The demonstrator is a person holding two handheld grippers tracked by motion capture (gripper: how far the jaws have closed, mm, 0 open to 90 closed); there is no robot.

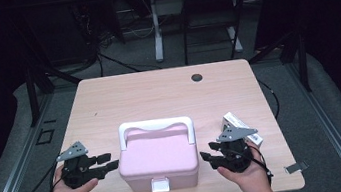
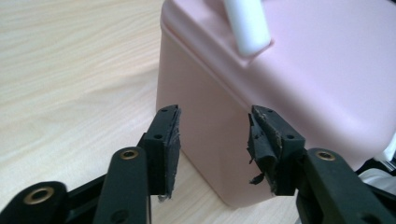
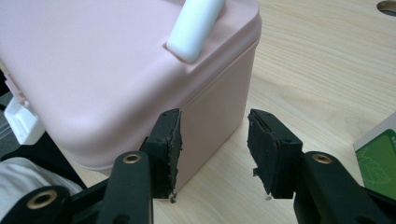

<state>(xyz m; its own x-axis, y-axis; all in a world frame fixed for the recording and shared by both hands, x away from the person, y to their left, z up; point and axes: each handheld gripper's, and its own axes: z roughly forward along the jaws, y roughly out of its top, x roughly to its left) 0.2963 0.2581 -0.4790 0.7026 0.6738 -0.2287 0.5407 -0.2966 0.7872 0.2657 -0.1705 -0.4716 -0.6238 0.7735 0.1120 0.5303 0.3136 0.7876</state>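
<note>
The box (image 1: 158,159) is smooth, matt pink plastic with a glossier white plastic handle (image 1: 155,126). The table (image 1: 158,97) shows pale wood grain (likely laminate). Black gripper pads (image 2: 261,144) look frayed, rubbery.

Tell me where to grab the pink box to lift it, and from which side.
Probably best by the white handle: it lies folded flat toward the far edge of the pink box's lid, so come from above, at its far bar, and swing it up. The smooth walls look too wide for the open left gripper or right gripper flanking the box.
</note>
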